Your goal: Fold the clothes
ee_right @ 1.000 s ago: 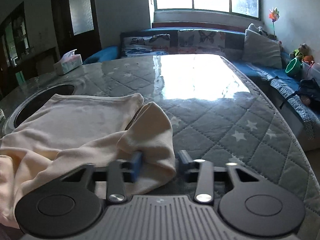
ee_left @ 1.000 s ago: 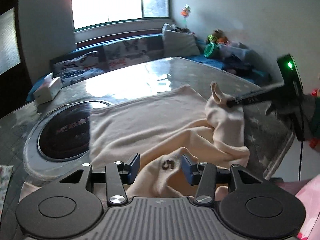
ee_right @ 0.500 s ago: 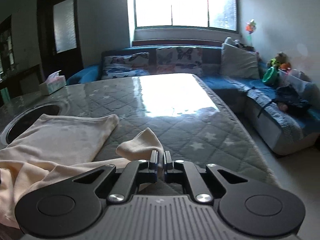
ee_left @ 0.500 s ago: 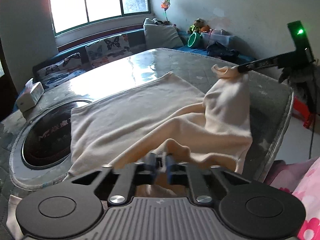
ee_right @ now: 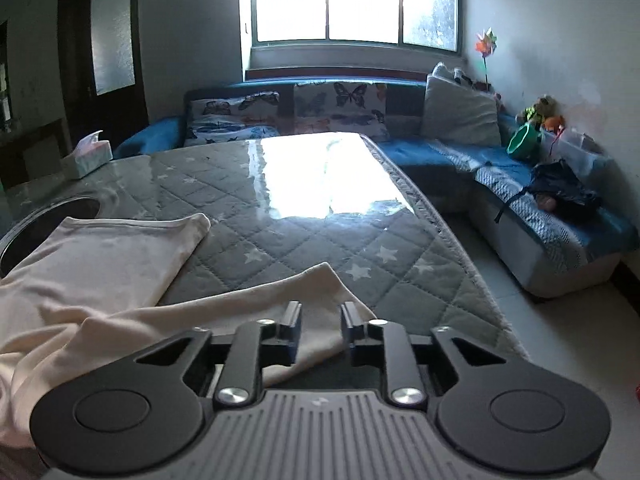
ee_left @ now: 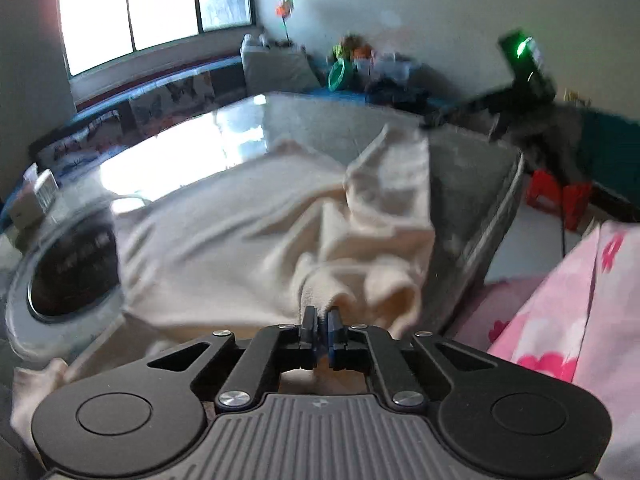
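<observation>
Two views, one cream garment [ee_left: 248,232] spread across the quilted worktop [ee_right: 304,216]; we take the garment as our landmark.

Left hand-held gripper [ee_left: 320,320]: jaws pressed together, clamped on a bunched fold at the garment's near edge. Cloth rises from the pinch into a ridge. Left-wrist view is motion-blurred, so fine detail is lost.

Right hand-held gripper [ee_right: 320,320]: jaws apart, nothing between the pads. A flat corner of the garment lies on the worktop directly under and just ahead of the jaws. From its own camera we cannot tell if the fingers touch the cloth. In the left-wrist view the right hand-held gripper [ee_left: 430,122] shows at the garment's far right corner, blurred, green light lit on its body; a raised peak of cloth sits right at its tip, contact unclear.

Garment body lies mostly flat, with wrinkles running toward the left gripper's pinch. Its far edge is folded into a straight hem [ee_right: 136,222].

Left of the garment: round dark inset [ee_left: 76,272] in the worktop, partly covered by the cloth's edge. Beyond that, well apart from the garment, a tissue box [ee_right: 90,156] on the worktop.

Right of the garment, off the worktop edge: pink flowered fabric [ee_left: 572,320].

Behind the garment: bare glossy worktop with window glare, then a blue sofa [ee_right: 440,152] with butterfly cushions.
</observation>
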`<state>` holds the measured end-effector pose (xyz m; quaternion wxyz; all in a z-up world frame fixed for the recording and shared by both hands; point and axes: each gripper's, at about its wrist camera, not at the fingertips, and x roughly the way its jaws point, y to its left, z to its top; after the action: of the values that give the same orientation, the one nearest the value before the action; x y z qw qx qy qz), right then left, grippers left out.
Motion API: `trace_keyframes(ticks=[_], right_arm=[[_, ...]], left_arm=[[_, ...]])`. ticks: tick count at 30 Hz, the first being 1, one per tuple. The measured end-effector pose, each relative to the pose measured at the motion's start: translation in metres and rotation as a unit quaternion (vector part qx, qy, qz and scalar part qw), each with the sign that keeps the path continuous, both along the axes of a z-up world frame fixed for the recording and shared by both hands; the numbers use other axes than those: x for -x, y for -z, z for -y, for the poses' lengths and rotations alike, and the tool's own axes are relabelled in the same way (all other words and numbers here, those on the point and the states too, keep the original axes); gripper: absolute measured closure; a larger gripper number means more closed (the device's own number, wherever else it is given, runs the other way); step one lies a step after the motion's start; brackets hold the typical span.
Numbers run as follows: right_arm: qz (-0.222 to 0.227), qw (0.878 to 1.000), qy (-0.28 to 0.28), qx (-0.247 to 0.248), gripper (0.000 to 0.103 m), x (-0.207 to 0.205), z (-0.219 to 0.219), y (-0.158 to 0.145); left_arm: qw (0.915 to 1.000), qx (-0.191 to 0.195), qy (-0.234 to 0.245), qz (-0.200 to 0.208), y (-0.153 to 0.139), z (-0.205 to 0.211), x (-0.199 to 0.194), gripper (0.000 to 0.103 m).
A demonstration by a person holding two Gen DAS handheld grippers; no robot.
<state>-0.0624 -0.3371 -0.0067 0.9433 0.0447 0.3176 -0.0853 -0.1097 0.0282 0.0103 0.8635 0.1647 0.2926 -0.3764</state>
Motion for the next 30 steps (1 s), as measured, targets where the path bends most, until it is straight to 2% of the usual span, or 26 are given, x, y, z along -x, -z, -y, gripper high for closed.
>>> trace_keyframes(ticks=[1,6,9,11,13,15,16,17,19,24,25,27,30], right_arm=[[-0.006,1.000,0.008,-0.006,0.068,-0.005,0.002,0.003],[-0.015,0.999,0.039,-0.023,0.065,-0.018,0.016,0.019],[-0.012,0.998,0.056,-0.030,0.060,-0.023,0.022,0.025],[-0.008,0.997,0.065,-0.033,0.058,-0.025,0.025,0.028],[-0.005,0.997,0.071,-0.034,0.058,-0.027,0.027,0.030],[-0.005,0.998,0.065,-0.027,0.058,-0.028,0.025,0.033],[-0.005,0.998,0.056,-0.025,0.068,-0.027,0.023,0.032],[-0.006,0.999,0.047,-0.024,0.083,-0.026,0.020,0.032],[-0.006,0.999,0.036,-0.016,0.094,-0.021,0.016,0.030],[0.009,0.999,0.031,0.037,0.096,-0.001,0.009,0.015],[0.015,0.998,0.032,0.049,0.096,0.004,0.008,0.011],[0.024,0.996,0.040,0.072,0.096,0.013,0.007,0.002],[0.027,0.993,0.057,0.098,0.096,0.022,0.013,-0.007]], left_arm=[[0.9999,0.011,-0.002,0.004,-0.005,-0.002,-0.001,0.095],[0.9980,0.063,0.001,0.003,-0.018,0.001,-0.012,0.094],[0.9974,0.070,0.017,0.003,-0.018,0.017,-0.015,0.094],[0.9965,0.077,0.032,0.003,-0.018,0.026,-0.016,0.089],[0.9958,0.080,0.046,-0.006,-0.014,0.035,-0.017,0.076],[0.9958,0.072,0.054,-0.018,-0.008,0.043,-0.018,0.074],[0.9957,0.069,0.055,-0.025,-0.005,0.044,-0.018,0.074],[0.9956,0.067,0.057,-0.032,-0.002,0.046,-0.018,0.074],[0.9951,0.063,0.060,-0.045,0.003,0.049,-0.019,0.074],[0.9931,0.052,0.069,-0.079,0.017,0.057,-0.021,0.076],[0.9925,0.050,0.071,-0.086,0.020,0.059,-0.022,0.086],[0.9912,0.046,0.074,-0.099,0.025,0.062,-0.023,0.096],[0.9872,0.058,0.099,-0.111,0.027,0.067,-0.019,0.100]])
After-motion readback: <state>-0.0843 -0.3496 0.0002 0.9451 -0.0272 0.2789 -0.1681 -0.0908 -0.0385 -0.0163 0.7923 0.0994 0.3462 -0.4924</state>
